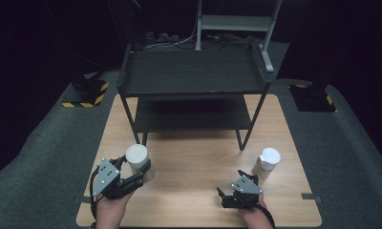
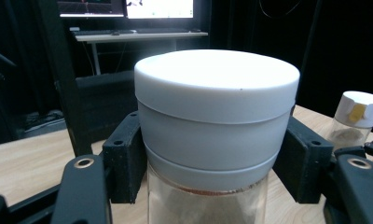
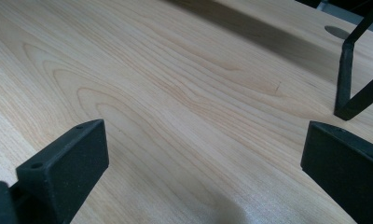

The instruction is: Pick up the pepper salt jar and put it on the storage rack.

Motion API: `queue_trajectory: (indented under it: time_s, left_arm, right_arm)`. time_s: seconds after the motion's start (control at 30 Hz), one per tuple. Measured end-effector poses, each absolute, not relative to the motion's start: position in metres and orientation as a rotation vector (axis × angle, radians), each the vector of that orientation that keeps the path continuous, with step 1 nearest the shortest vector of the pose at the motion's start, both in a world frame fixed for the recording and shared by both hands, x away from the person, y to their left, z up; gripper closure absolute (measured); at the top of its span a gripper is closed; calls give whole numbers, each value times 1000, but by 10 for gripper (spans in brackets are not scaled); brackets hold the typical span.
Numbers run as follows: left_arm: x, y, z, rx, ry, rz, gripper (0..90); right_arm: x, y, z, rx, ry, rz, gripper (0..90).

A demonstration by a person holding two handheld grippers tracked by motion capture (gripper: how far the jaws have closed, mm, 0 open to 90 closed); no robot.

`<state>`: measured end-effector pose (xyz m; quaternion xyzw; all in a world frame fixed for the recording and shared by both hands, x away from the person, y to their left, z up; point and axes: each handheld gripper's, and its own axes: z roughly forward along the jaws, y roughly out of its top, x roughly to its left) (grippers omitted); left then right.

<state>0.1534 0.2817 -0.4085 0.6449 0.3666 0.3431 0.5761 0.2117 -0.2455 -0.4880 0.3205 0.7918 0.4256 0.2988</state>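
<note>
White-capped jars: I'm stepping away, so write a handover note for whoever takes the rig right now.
Left claw: shut on the near-left jar, jaws pressing its white cap.
Right claw: open, nothing between the jaws, over bare table.
Second jar: standing at the table's right, beside the right claw, untouched.
Black shelf rack: both shelves look bare.
Done: first jar gripped.
Left: probably placing both jars.

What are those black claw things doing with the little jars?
A person holds a gripper in each hand at a wooden table. The left gripper has its jaws clamped on a white-lidded jar. The right gripper has open jaws with nothing between them. A second jar stands on the table beside it. A black shelf rack stands behind.
</note>
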Motion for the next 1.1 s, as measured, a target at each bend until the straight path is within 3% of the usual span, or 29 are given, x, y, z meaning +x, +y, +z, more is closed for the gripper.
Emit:
queue_trajectory:
  time_s: [1.1]
  left_arm:
    - [206,249,-327,1464,746,827,344]
  right_arm:
    - [213,-248,-488,852,2106,1145,0]
